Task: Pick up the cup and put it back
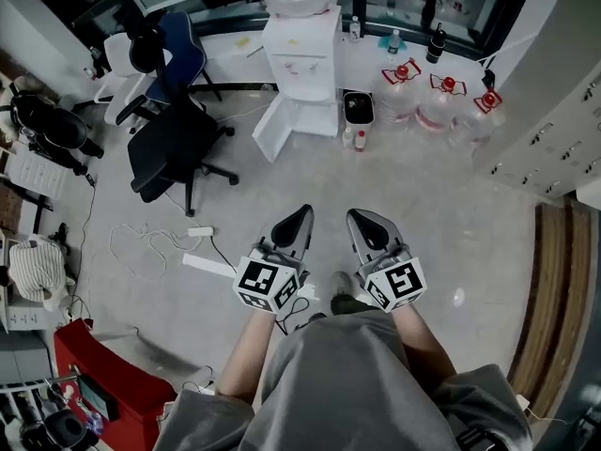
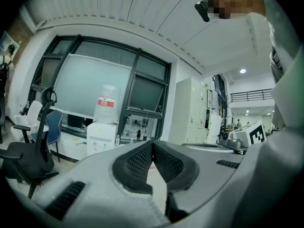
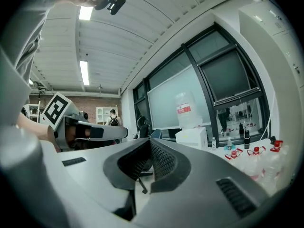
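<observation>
Light's flat and fairly bright, mostly from 2 ceiling strips up above the right gripper fingers. Small glare spot on the floor right of them. Both gripper views fisheye hard, black corners, near fingers a bit soft.

The left gripper and right gripper have matt grey plastic shells with black, finely ribbed pads. The floor is smooth, pale and faintly glossy. The office chair looks like matt black cloth; the water jugs are clear glossy plastic.
</observation>
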Demonstrator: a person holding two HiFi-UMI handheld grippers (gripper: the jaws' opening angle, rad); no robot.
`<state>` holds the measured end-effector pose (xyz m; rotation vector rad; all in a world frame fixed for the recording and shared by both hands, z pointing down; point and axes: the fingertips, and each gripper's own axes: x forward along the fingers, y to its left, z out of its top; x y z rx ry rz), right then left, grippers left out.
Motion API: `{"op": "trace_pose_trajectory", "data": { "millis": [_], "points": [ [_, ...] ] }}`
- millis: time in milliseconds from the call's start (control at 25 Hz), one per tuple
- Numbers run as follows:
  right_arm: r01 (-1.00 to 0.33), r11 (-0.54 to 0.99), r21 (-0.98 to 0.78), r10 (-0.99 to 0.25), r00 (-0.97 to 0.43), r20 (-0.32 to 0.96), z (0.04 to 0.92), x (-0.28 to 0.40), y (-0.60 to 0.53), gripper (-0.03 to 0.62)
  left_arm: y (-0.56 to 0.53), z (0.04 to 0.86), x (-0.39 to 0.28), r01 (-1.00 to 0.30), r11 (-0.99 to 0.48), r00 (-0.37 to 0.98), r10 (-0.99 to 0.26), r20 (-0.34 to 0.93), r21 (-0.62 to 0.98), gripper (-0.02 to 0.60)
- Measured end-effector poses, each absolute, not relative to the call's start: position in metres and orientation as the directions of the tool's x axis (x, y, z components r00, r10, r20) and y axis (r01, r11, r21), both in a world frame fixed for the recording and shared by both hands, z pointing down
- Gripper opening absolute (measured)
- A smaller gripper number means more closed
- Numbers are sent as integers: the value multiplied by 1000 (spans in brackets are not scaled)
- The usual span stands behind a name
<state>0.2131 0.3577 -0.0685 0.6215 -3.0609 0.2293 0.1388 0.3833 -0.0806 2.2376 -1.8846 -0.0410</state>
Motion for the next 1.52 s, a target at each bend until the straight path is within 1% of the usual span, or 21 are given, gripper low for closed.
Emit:
{"op": "trace_pose_trajectory", "data": {
  "millis": [360, 600, 1240, 1520],
  "points": [
    [-396, 898, -191, -394, -918, 51, -52, 193, 307, 11, 333, -72, 110, -975, -141, 168, -973, 158, 169, 9],
    [-421, 885, -197, -417, -906, 64, -36, 159, 276, 11, 298, -57, 72, -973, -168, 196, -965, 174, 161, 9],
    [-607, 764, -217, -593, -794, 133, -10, 1, 168, 11, 172, -18, -87, -915, -345, 388, -893, 227, 208, 9],
    [-677, 704, -213, -657, -736, 167, 10, -44, 126, 12, 125, 7, -133, -886, -406, 454, -857, 243, 223, 9]
  ]
}}
